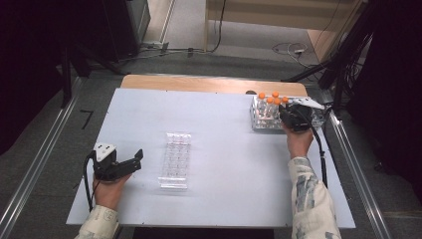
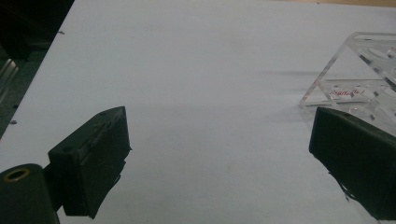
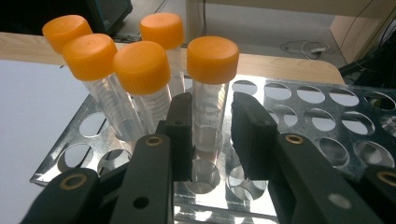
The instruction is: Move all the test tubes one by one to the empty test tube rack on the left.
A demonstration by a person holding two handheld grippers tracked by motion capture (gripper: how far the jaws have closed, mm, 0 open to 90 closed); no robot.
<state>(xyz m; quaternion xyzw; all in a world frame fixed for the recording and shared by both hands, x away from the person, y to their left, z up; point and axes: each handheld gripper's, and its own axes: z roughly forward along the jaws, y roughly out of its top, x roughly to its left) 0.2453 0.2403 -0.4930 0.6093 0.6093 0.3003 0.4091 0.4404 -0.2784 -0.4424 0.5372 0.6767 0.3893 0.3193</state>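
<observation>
Tubes with orange caps are what we're dealing with, five of them standing in the metal rack (image 1: 259, 119) at the far right of the tabletop (image 1: 224, 199). We're bringing the right hand-held gripper (image 3: 211, 126) around the nearest tube (image 3: 211, 93), jaws on either side of its clear body just under the cap. There's a sliver of gap at the right jaw, so we're guessing it's closing but not clamped yet. The other four tubes (image 3: 116, 79) are sitting to its left and behind.

Over on the near left, we're resting the left hand-held gripper (image 1: 130, 162) on the tabletop with its jaws wide apart, holding nothing, pointing toward the clear acrylic rack (image 1: 175, 159) in the middle. From what we can see, that rack is empty.

So progress-wise we're basically at the start: nothing seems moved over yet, and all five tubes are probably waiting for a lift and a carry to the clear rack.
</observation>
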